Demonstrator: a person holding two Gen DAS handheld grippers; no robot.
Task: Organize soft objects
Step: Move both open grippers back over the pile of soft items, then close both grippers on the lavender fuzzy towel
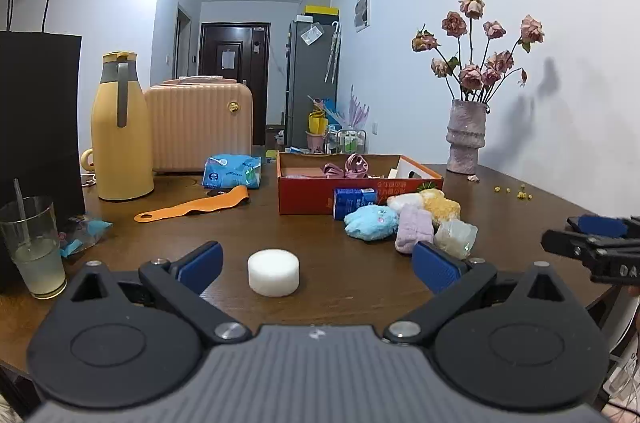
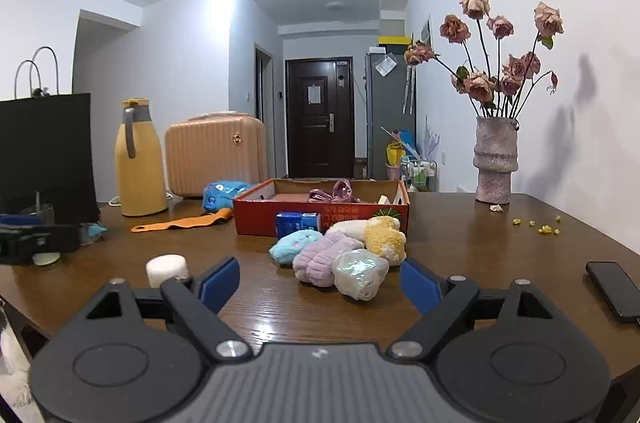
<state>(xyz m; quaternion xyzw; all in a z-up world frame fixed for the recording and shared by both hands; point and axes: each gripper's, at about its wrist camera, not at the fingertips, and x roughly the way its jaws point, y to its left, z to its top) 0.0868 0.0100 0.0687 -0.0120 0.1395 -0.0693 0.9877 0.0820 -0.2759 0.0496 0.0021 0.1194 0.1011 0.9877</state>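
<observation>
1. While both tongs stand spread wide and empty, the left gripper (image 1: 316, 265) frames a white round foam puck (image 1: 273, 272) at lower centre of its view, lying on the brown wooden table (image 1: 320, 235).
2. Likely light and squashy, it should be pinched gently across its curved sides.
3. The right gripper (image 2: 320, 281) faces a heap of plush soft toys (image 2: 340, 259) at centre frame, before the red cardboard box (image 2: 320, 219).

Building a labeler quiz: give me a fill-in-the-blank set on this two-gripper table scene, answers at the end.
1. The left gripper has its jaws open around a white ____ sponge.
2. The pink ribbon lies inside the ____ box.
3. The wilted roses stand in a ____.
4. The right gripper is ____, holding nothing.

Answers: round; red; vase; open
</observation>
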